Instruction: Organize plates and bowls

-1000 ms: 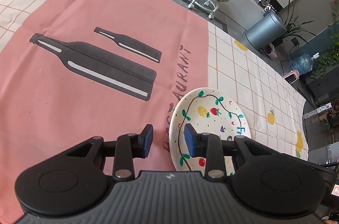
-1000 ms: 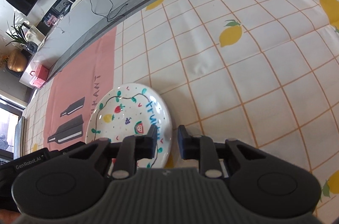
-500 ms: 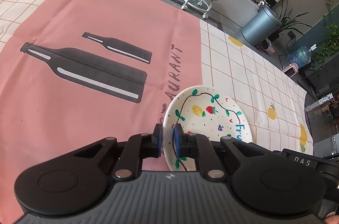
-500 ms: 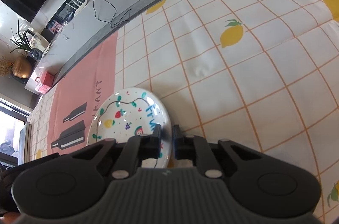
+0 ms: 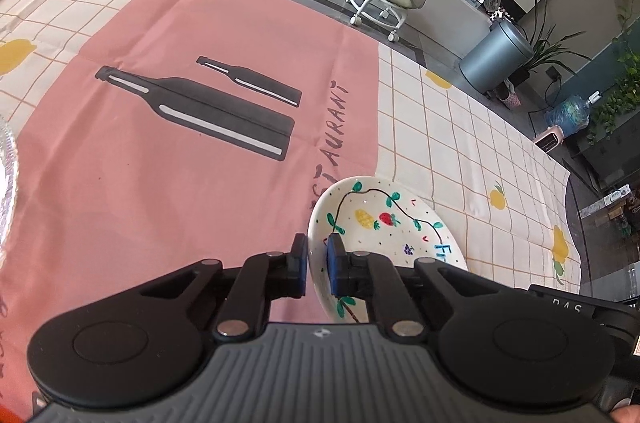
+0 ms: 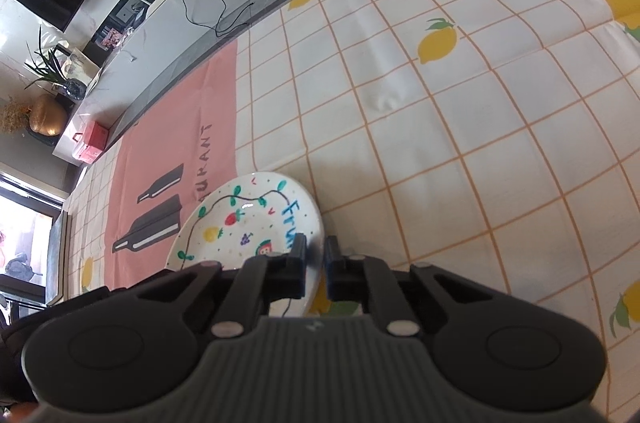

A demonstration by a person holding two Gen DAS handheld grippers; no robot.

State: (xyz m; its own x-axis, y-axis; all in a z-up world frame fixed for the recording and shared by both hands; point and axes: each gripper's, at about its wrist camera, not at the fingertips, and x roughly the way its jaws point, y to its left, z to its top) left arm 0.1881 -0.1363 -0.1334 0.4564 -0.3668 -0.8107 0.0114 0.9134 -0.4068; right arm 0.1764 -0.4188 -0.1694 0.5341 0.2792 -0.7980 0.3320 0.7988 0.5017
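While both grippers close in from opposite sides, the painted plate sits tilted between them over the tablecloth, near the line where its pink panel meets the lemon-print checks. The left gripper has its jaws drawn narrow around the plate's left rim, one blue pad outside and one on the painted face. The right gripper pinches the right rim in the same way, beside the blue lettering, with the plate edge running between its fingertips. A shadow lies on the cloth to the right of the plate. Printed black bottles lie farther out on the pink panel. Beyond the far table edge stand a white stool and a grey bin.
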